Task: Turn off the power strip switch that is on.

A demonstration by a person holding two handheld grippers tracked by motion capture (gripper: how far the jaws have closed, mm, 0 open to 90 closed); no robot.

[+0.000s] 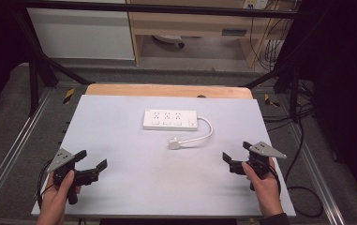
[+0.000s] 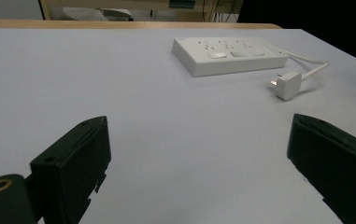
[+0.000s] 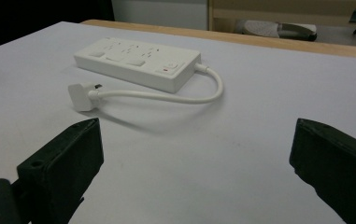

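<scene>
A white power strip [image 1: 170, 119] [image 2: 229, 55] [image 3: 136, 63] lies flat near the middle back of the pale table. Its short white cable [image 1: 204, 133] [image 3: 166, 96] curls from the right end round to a white plug [image 1: 174, 143] [image 2: 288, 84] [image 3: 82, 95] lying just in front of the strip. My left gripper [image 1: 91, 160] [image 2: 199, 172] hovers near the table's front left, held by a hand, jaws wide apart with nothing between them. At the front right a hand holds my right gripper [image 1: 236, 151] [image 3: 196, 168], also open and empty. Both stand well short of the strip.
A grey mat covers the table [image 1: 120, 140], with a wooden edge [image 1: 167, 90] showing at the back. Black frame legs [image 1: 33, 79] stand at the back corners. Cables [image 1: 302, 187] trail on the floor to the right. A shelf unit [image 1: 190, 28] stands beyond the table.
</scene>
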